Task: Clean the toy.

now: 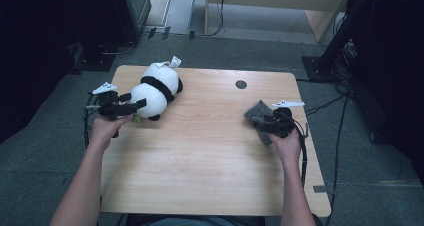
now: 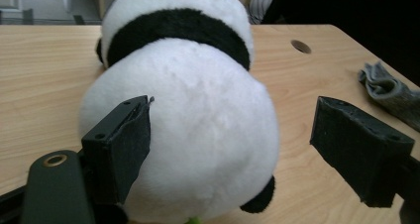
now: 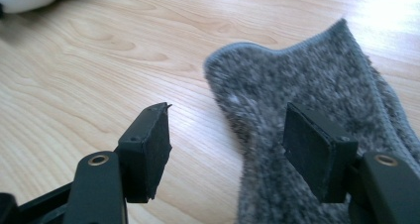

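Observation:
A black-and-white plush panda (image 1: pixel 155 91) lies at the table's far left, its white round rear toward my left gripper (image 1: pixel 136 106). In the left gripper view the panda (image 2: pixel 198 120) bulges between the jaws of that gripper (image 2: pixel 233 130); the left pad sits at its flank, the right pad stands clear, so the gripper is open. A grey fuzzy cloth (image 1: pixel 256 112) lies at the right. My right gripper (image 1: pixel 265 123) hovers over it, open. In the right gripper view the cloth (image 3: pixel 307 80) lies flat beneath the spread jaws of this gripper (image 3: pixel 228 140), untouched by the pads.
The wooden table (image 1: pixel 200 156) has a round hole (image 1: pixel 241 84) near its far edge. Cables trail off the right side onto the grey carpet. Dark equipment stands at the far left and far right, and a wooden frame at the back.

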The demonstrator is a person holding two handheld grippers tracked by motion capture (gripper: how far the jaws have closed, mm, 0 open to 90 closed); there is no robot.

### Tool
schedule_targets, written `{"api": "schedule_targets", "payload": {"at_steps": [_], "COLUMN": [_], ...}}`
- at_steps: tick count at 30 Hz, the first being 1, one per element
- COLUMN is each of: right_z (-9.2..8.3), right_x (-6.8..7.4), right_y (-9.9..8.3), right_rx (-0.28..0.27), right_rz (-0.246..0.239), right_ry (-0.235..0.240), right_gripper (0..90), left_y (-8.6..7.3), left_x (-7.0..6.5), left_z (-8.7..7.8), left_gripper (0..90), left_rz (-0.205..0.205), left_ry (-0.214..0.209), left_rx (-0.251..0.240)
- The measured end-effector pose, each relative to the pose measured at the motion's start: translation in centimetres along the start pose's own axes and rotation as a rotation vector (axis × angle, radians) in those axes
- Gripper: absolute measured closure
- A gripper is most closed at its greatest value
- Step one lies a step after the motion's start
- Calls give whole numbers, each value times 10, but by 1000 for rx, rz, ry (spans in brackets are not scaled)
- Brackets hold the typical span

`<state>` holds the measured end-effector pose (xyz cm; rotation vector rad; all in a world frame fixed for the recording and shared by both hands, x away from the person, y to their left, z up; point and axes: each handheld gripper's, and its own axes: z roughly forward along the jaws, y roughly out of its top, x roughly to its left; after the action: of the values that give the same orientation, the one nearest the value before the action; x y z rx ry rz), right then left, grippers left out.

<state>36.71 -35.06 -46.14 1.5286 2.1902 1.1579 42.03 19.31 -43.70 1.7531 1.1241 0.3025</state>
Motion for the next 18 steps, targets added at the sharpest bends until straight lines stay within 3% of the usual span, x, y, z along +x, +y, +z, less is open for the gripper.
{"api": "schedule_targets", "payload": {"at_steps": [13,18], "right_z": [-9,-6], "right_x": [28,44], "right_y": [-1,-1], "right_rx": [-22,-25], "right_rz": [-59,-92], "right_ry": [21,41], "right_gripper": [352,351], "left_y": [3,0], "left_x": [-23,-42], "left_z": [-5,3], "left_gripper": [161,161], "left_rz": [83,124], "left_ry": [-16,-50], "left_rx": [17,47]}}
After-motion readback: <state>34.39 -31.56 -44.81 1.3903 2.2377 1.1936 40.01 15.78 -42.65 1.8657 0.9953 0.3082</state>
